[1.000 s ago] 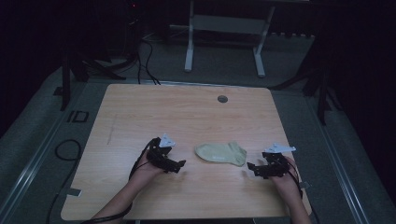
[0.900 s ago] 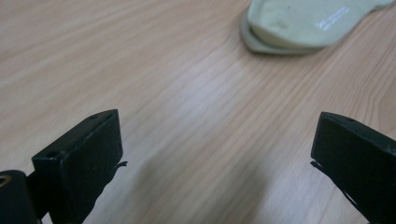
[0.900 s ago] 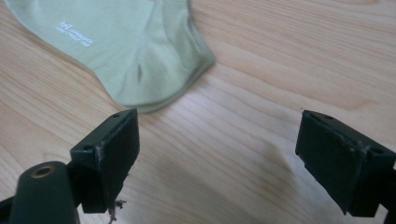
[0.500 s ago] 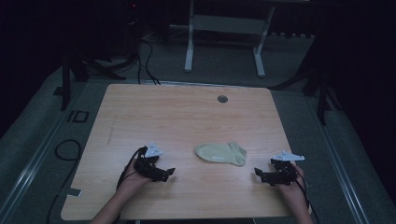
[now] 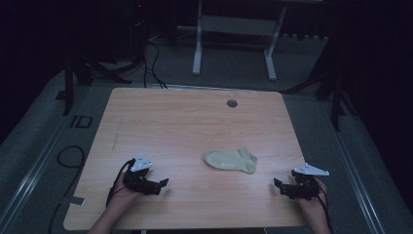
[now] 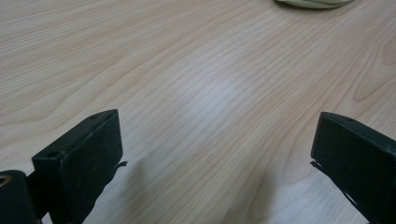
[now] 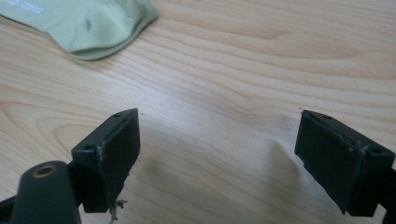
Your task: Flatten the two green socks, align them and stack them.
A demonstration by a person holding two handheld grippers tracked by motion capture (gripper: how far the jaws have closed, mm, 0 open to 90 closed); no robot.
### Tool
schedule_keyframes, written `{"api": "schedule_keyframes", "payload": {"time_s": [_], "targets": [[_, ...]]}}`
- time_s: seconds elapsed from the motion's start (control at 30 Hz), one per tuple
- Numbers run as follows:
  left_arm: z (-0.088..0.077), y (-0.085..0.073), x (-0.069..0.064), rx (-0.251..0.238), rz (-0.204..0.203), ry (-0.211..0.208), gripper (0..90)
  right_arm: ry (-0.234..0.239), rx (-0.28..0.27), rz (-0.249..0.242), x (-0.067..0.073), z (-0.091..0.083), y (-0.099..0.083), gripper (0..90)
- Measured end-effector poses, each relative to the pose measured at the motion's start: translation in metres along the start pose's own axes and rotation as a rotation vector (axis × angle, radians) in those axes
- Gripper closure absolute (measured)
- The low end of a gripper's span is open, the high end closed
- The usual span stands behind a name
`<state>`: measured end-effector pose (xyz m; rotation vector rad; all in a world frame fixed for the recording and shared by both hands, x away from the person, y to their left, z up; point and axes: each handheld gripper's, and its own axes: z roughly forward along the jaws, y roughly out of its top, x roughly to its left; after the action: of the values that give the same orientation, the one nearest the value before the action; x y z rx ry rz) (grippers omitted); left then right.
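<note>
A pale green sock [image 5: 230,159] lies flat on the wooden table [image 5: 195,122], right of the middle. Its edge shows at the top of the left gripper view [image 6: 313,3] and at the upper left of the right gripper view [image 7: 88,28]. My left gripper [image 5: 163,184] rests low near the front left edge, open, with bare wood between its jaws [image 6: 215,154]. My right gripper [image 5: 277,186] sits near the front right corner, also open and empty [image 7: 217,154]. Both stand apart from the sock.
A round cable hole [image 5: 232,103] sits near the table's far edge. Beyond the table stands a white metal frame [image 5: 234,39] on a dark floor, with cables [image 5: 151,58] at the left. A cable loop [image 5: 68,156] lies beside the table's left side.
Both grippers have drawn back from the sock toward the front edge, the left one leftward and the right one rightward. The sock has stayed where it lies.
</note>
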<state>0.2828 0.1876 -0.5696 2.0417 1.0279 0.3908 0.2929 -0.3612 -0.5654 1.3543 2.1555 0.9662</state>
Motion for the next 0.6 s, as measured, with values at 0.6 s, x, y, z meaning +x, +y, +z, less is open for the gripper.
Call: {"api": "schedule_keyframes", "payload": {"time_s": [0.6], "targets": [[-0.038,-0.033,0.024,-0.054,-0.117,0.102,2.0,-0.036,-0.054,0.051,-0.006,-0.006,-0.006,14.0]]}}
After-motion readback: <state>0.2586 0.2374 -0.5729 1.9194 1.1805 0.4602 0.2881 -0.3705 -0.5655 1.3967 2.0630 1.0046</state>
